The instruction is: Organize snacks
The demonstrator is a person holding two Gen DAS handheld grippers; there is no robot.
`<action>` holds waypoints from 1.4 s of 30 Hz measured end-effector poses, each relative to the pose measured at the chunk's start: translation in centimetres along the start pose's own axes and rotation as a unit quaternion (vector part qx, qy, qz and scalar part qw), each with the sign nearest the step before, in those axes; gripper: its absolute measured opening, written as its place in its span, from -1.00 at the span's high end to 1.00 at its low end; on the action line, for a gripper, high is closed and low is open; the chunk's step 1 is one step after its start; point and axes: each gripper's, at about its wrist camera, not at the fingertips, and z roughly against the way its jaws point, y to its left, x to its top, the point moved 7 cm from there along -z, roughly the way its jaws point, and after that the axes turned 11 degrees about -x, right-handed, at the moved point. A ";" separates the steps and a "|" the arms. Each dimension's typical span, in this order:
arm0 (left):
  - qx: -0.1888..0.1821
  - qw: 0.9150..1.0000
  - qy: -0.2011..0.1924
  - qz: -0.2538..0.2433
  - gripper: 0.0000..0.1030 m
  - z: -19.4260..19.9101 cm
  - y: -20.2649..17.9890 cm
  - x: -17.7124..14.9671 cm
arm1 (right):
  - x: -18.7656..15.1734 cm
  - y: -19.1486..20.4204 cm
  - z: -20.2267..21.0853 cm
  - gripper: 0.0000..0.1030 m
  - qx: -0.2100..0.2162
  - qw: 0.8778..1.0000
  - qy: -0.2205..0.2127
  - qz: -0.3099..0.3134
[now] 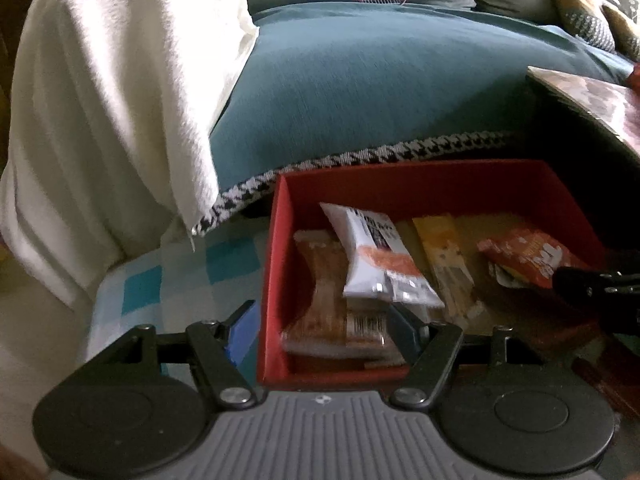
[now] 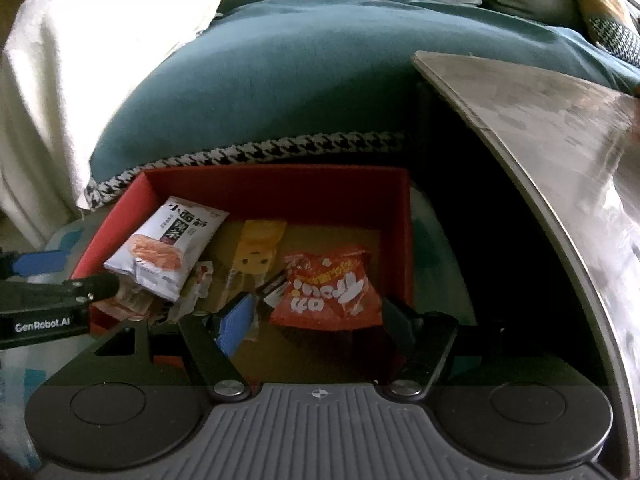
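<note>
While both grippers hang over the red box [image 2: 276,188], left gripper [image 1: 326,326] is spread wide straddling the box's left wall, holding nothing; right gripper [image 2: 316,316] is also wide open, empty, flanking the orange chip bag [image 2: 328,288]. Inside the box: white noodle packet [image 2: 160,252] leaning at left, yellow packet [image 2: 256,248] in the middle, brown packet [image 1: 324,292] underneath.

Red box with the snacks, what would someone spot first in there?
The red box on the floor beside the teal couch grabs the eye. Inside it, the orange chip bag lies by the right gripper, whose jaws are open, and a white noodle packet leans left.
</note>
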 end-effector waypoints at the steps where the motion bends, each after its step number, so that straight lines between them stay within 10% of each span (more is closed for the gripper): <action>1: -0.003 1.000 0.001 0.001 -0.25 0.3 0.0 -0.4 | -0.2 0.0 0.3 -0.50 0.004 1.000 0.001 -0.003; 42: -0.075 0.981 0.172 -0.058 -0.26 6.6 -2.9 -21.2 | -15.5 11.5 3.1 -0.69 0.077 0.982 0.108 0.133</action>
